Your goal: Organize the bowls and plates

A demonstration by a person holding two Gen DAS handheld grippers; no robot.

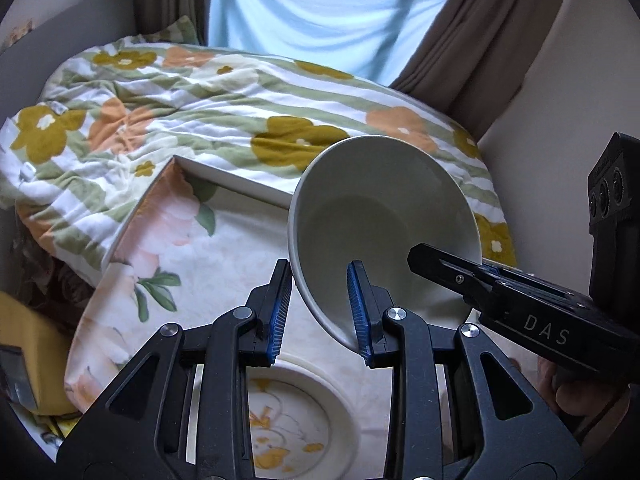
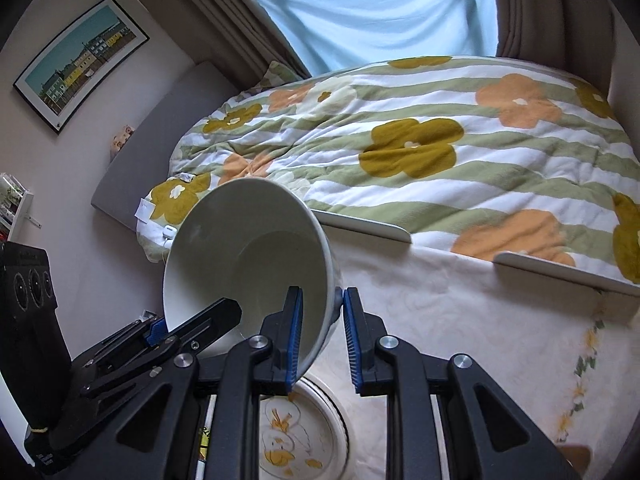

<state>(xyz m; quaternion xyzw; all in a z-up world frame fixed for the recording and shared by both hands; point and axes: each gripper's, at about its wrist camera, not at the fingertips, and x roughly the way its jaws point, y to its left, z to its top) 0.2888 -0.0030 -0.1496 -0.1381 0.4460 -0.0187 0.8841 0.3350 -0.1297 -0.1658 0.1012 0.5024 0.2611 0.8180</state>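
A smooth, glossy white ceramic bowl hangs tilted above the worktop, its rim pinched on opposite sides by the left claw and right claw. Below lies a round duck-printed plate on a cream embossed cloth; beyond, a rumpled floral quilt covers the bed.

"DAS" in pale letters on the right gripper body (nothing else legible)
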